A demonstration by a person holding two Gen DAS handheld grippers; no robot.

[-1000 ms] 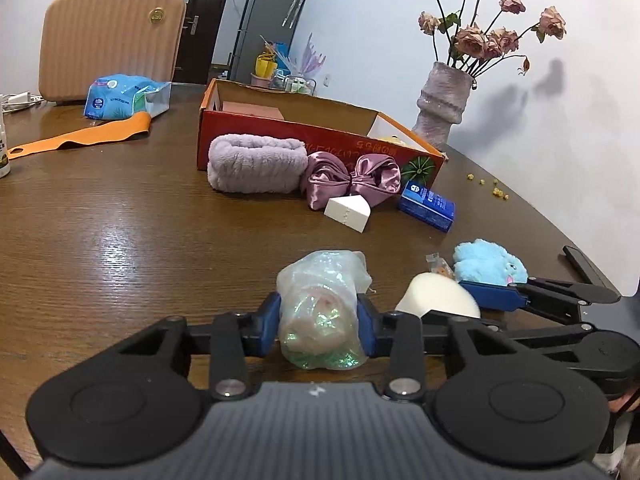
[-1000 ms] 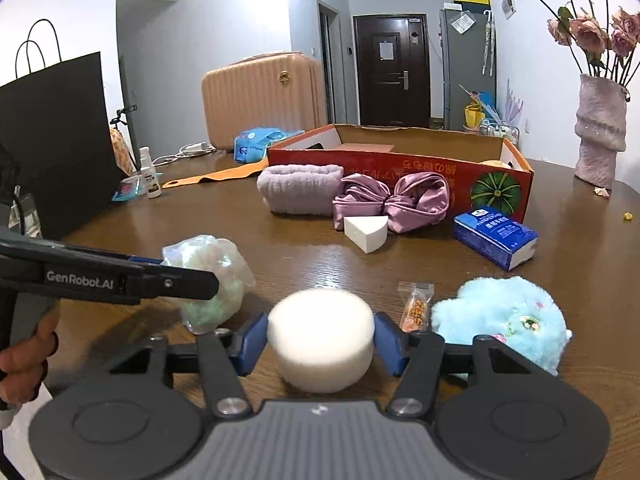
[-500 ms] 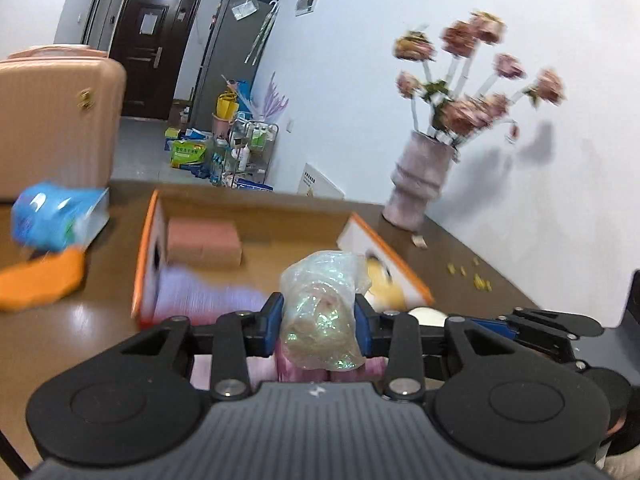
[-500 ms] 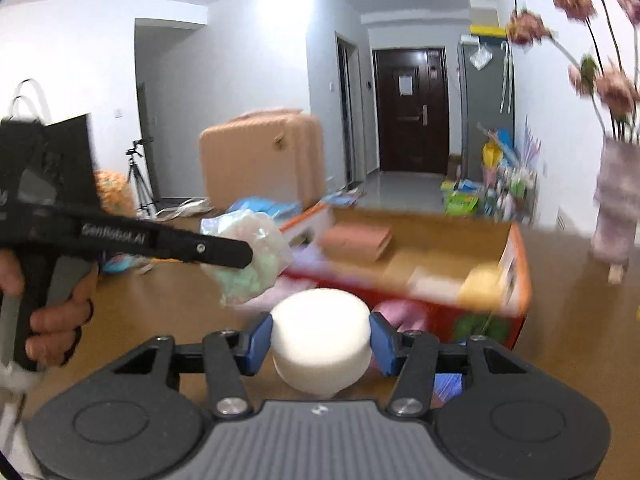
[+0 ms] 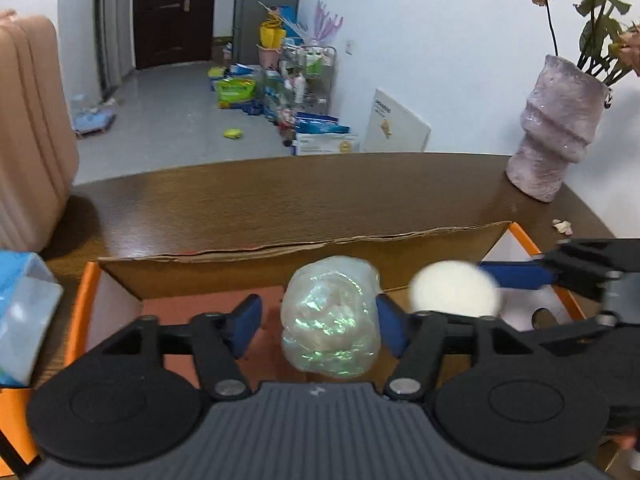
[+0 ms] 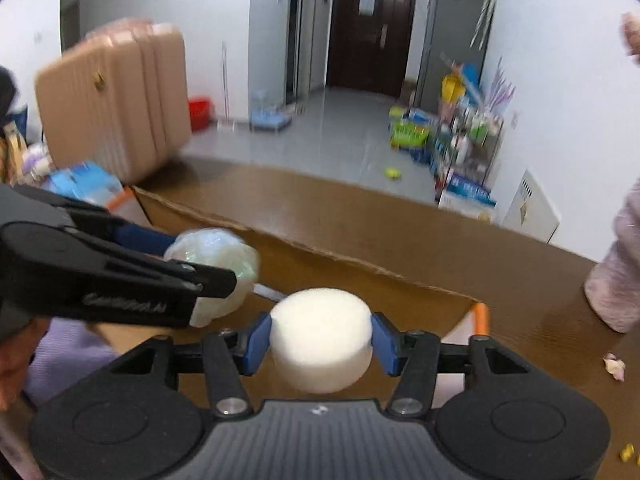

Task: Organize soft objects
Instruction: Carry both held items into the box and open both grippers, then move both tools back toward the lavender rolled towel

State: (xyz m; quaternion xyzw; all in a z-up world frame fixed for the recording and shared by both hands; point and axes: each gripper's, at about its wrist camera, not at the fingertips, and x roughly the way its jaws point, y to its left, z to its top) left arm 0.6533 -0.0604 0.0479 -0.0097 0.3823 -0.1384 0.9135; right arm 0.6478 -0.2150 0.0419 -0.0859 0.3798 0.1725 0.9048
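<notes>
Between left gripper (image 5: 318,326) jaws, just opened: bag (image 5: 331,318), left pad clear. Right gripper (image 6: 320,340) clamped on sponge (image 6: 321,338), box (image 6: 360,276) ahead.

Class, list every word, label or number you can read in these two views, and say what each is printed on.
"GenRobot.AI", smeared: side of the left gripper.
White board against the wall: print too small.
Packets on the floor: too small.
Paper on the door: blurred.
</notes>
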